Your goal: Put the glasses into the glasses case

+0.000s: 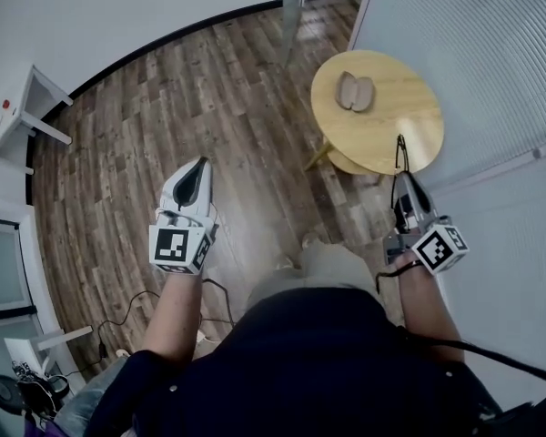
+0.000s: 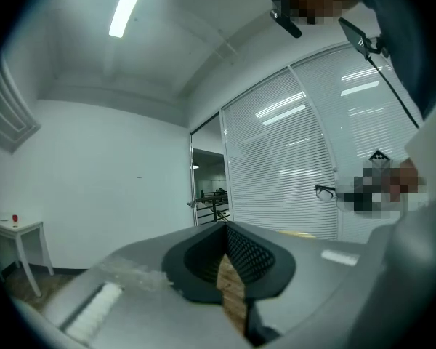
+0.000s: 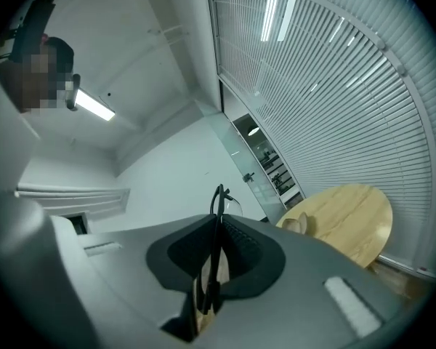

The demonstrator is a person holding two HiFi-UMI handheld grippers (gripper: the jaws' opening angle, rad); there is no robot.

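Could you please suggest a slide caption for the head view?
Right gripper holds the glasses in its jaws beside the round table bearing the open glasses case; left gripper empty.

The round table (image 1: 409, 116) stands ahead of the person and to the right, close beside the blinds wall (image 1: 473, 53). The glasses case (image 1: 355, 91) lies on the table's far left part. The right gripper (image 1: 402, 178) is at the table's near edge, with the glasses (image 1: 401, 153) between its jaws and reaching over the rim. The left gripper (image 1: 200, 164) is well apart to the left, over the floor (image 1: 209, 89). A side table (image 1: 23, 116) stands against the far left wall.
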